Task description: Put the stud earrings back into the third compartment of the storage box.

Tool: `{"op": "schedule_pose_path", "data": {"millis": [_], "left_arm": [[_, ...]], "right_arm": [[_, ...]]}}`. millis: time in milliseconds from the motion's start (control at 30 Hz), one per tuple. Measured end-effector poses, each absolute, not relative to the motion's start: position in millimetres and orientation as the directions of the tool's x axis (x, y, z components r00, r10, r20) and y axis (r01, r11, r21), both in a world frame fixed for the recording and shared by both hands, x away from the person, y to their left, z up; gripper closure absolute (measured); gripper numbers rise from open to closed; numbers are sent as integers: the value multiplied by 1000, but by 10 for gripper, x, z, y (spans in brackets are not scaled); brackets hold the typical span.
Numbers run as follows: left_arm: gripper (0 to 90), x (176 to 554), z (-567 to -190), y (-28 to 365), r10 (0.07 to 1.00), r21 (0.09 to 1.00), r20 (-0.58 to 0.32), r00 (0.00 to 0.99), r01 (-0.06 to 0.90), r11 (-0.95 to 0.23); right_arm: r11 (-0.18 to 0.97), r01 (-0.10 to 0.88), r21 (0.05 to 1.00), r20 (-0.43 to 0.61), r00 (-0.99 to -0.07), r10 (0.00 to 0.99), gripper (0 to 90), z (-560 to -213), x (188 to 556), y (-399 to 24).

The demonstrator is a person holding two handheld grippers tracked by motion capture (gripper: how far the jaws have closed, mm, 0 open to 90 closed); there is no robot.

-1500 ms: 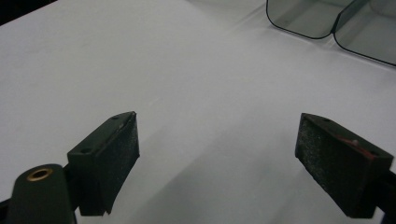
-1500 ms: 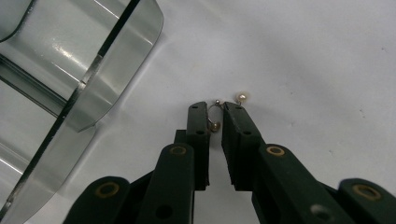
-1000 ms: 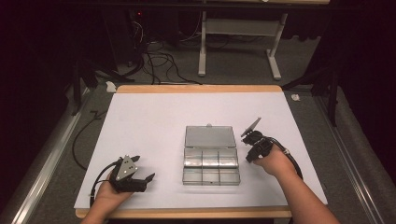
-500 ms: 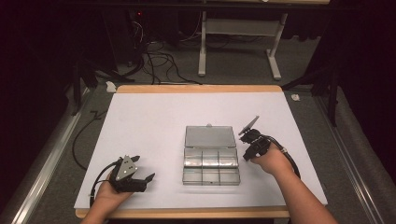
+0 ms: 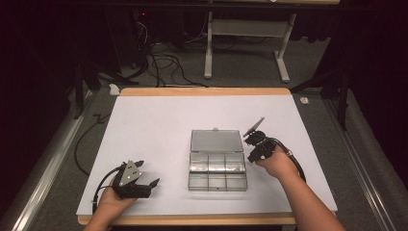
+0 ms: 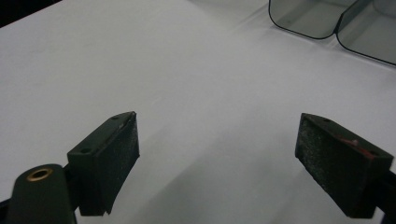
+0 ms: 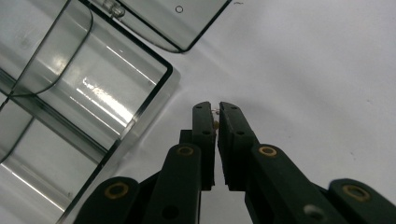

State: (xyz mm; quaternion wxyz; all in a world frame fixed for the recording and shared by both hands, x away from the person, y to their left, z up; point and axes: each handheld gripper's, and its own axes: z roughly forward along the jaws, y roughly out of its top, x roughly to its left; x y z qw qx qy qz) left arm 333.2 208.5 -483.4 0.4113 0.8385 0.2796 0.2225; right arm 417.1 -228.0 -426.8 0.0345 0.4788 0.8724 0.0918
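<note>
the right gripper (image 7: 215, 106) has its jaws drawn almost together, and a tiny tan piece (image 7: 215, 124) sits pinched between them just behind the tips (too small to name). the clear compartment box (image 7: 166, 70) lies close ahead and to the left of these jaws, its nearest corner just off the left jaw, with the opened lid (image 7: 187, 28) farther ahead. the left gripper (image 6: 219, 135) rests with its jaws wide apart and nothing between them, only bare white table (image 6: 187, 70). the step in hand looks like dropping the piece into a compartment. to do it well, keep the pinch steady, bring the tips left over the near wall, centre them above one cell, lower, then open slowly.
</note>
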Motion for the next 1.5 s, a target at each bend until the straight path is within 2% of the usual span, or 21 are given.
{"op": "schedule_pose_path", "data": {"millis": [433,800,1500], "left_arm": [[142,3332,-4834,2080,652,811,148,744,286,-510],[142,3335,-4835,2079,653,810,147,743,288,-510],[140,3332,-4832,2088,660,815,145,737,289,-502]], "right_arm": [[498,842,205,22,-513,858,862,-4109,3930,-2487],[488,853,186,34,-502,864,863,-4210,3838,-2624],[502,851,154,64,-516,854,862,-4011,3754,-2548]]}}
